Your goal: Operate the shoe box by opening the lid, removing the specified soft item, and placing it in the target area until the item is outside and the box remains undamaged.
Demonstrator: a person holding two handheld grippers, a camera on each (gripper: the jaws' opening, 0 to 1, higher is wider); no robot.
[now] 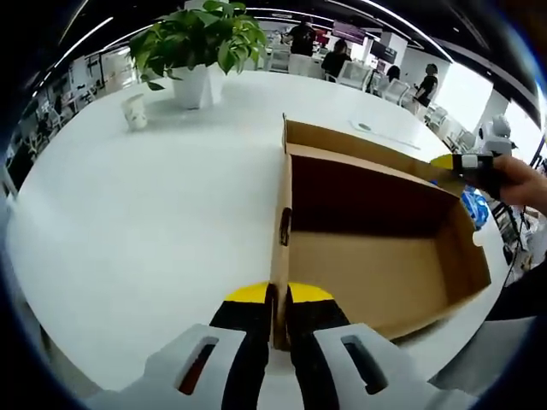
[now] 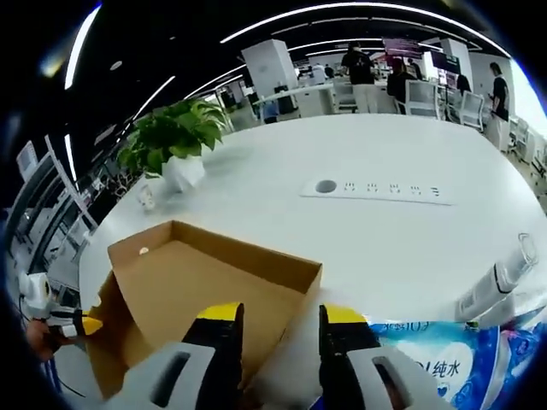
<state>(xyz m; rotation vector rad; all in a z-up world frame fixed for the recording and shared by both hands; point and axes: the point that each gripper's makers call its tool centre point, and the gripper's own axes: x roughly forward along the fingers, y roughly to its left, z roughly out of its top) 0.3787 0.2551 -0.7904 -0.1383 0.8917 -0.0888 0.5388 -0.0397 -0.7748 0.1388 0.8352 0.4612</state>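
In the left gripper view my left gripper (image 1: 279,301) is pinching the near wall of the shoe box (image 1: 376,256), its yellow-tipped jaws closed narrow on the thin cardboard edge. The box is plain brown corrugated card, rectangular, lying open with a smooth bare floor. Across it, my right gripper (image 1: 451,164) is touching the far corner, my hand (image 1: 523,181) behind it.

In the right gripper view my right gripper (image 2: 279,320) is standing with jaws apart, gripping nothing, just beside the box corner (image 2: 316,272). A soft blue-and-white plastic pack (image 2: 444,359) is lying on the table right of the jaws, outside the box.

The white table (image 1: 154,213) is spreading smooth and round-edged, with wide free surface beyond the box. Farther off are a paper cup (image 1: 134,111), a leafy potted plant (image 1: 201,47) and a flat white socket strip (image 2: 376,188).
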